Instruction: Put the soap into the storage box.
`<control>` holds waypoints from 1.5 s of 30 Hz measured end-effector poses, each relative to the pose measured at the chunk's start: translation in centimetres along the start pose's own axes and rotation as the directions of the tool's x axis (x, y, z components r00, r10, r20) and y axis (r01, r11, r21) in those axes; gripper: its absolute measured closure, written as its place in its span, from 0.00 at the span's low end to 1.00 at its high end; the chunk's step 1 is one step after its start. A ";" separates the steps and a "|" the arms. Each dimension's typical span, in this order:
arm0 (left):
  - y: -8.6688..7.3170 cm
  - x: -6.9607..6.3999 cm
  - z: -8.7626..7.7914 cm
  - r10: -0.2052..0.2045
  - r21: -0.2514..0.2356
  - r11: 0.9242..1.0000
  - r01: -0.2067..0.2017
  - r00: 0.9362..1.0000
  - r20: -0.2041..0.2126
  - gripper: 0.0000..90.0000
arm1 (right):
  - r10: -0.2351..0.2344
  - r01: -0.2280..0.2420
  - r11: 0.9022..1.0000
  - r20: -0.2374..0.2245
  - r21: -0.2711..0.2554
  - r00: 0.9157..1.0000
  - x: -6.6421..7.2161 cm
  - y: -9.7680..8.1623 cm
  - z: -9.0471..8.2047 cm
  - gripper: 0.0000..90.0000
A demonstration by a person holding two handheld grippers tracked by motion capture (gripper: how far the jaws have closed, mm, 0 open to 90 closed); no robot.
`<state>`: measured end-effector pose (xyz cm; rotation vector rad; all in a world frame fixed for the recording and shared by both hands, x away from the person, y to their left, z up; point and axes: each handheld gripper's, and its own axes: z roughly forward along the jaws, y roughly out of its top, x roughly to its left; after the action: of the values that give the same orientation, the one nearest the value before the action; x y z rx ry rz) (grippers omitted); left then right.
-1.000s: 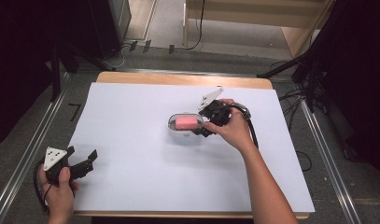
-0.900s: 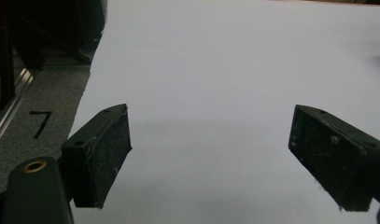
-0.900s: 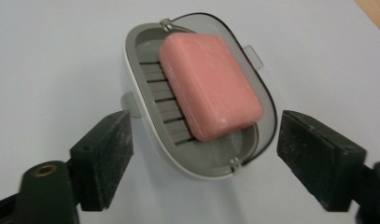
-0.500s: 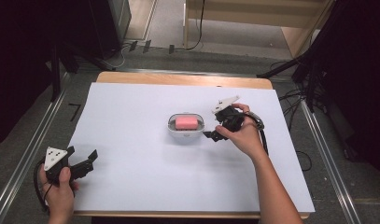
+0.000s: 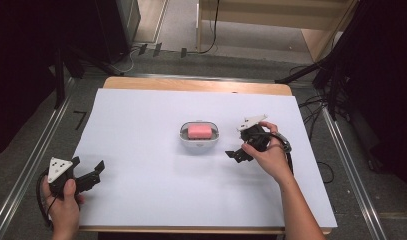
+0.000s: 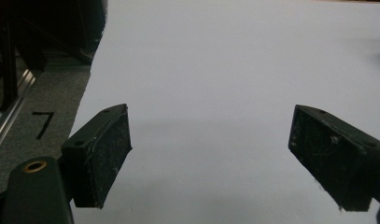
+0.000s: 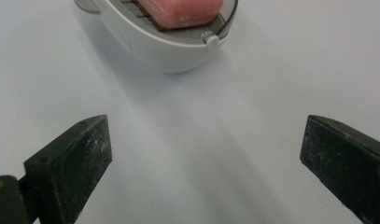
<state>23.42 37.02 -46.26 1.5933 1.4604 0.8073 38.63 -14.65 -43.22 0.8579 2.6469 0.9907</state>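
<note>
1. Since it lies in the dish (image 5: 199,136) mid-counter, the pink soap (image 5: 200,131) sits drained on a slatted insert.
2. Just beside the dish, the right hand-held gripper (image 5: 239,154) points at it, jaws apart and empty, judged ready to reach.
3. Well apart, the left hand-held gripper (image 5: 91,175) idles near the counter (image 5: 141,120) corner, jaws spread, empty.

A pink soap (image 5: 200,131) lay in a white dish (image 5: 199,143) mid-table. The right gripper (image 5: 239,150) hovered just beside it, jaws apart. The left gripper (image 5: 91,174) sat near the table's corner.
</note>
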 end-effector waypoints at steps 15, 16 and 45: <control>0.0 0.0 0.0 0.003 0.001 1.000 -0.003 1.000 -0.003 0.15 | 0.067 -0.067 0.997 0.007 -0.031 0.998 -0.4 -3.7 -1.1 0.03; 0.0 0.0 0.0 0.004 0.001 1.000 -0.004 1.000 -0.004 0.15 | 0.076 -0.076 0.997 0.006 -0.029 0.997 -0.4 -3.9 -1.1 0.03; 0.0 -0.1 0.0 0.005 0.004 1.000 -0.005 1.000 -0.007 0.15 | 0.174 -0.169 0.981 0.047 -0.091 0.984 -0.7 -9.6 -4.0 0.03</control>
<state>23.41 36.95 -46.24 1.5989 1.4648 0.8140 33.38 -23.04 -46.49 1.0918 2.4975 1.0956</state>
